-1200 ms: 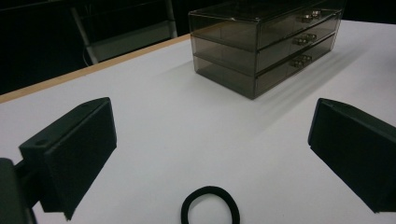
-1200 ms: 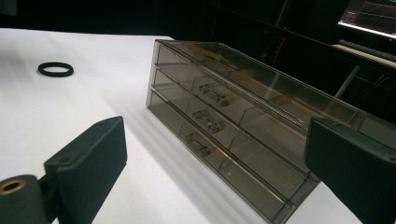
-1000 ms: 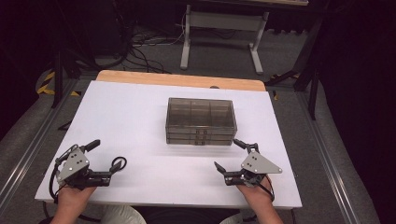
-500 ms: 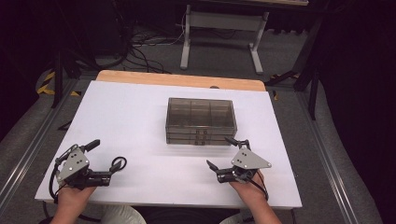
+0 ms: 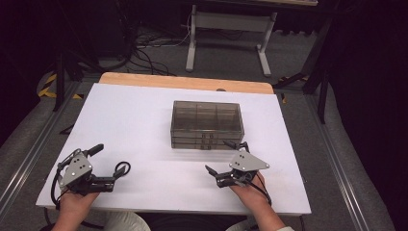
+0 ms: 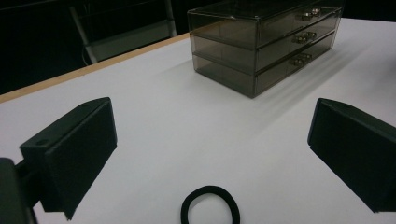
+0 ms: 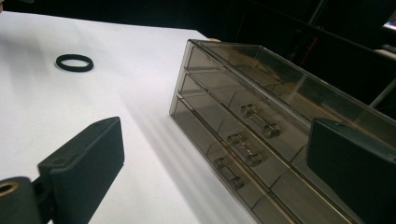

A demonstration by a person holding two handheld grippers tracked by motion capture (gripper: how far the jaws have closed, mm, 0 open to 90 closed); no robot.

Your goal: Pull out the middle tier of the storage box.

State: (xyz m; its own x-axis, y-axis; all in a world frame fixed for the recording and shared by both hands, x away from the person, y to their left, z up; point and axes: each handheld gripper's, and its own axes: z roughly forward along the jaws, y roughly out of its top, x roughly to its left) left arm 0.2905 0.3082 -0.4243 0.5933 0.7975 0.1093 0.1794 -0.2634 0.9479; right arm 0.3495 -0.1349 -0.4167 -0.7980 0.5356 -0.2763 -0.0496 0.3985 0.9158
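Observation:
A smoky transparent three-drawer box (image 5: pixel 207 122) stands at the middle of the white table (image 5: pixel 139 120), its small handles facing the person. A black hair tie (image 5: pixel 122 169) lies flat near the front left. My left gripper (image 5: pixel 109 166) is open, and the hair tie (image 6: pixel 210 212) lies on the table low between its jaws, untouched. My right gripper (image 5: pixel 223 156) is open just in front of the box's right front corner, holding nothing. Its view looks along the drawer fronts (image 7: pixel 247 144), with the hair tie (image 7: pixel 74 62) far off to the left.
A wooden strip (image 5: pixel 187 82) borders the table's far edge. Beyond it, on the floor, stand a grey metal frame (image 5: pixel 226 29) and loose cables (image 5: pixel 144 48). Metal rails (image 5: pixel 337 159) run along both sides of the table.
My right gripper has moved left and forward, closer to the drawer box's front, and turned a little. The left gripper and the hair tie have stayed put.

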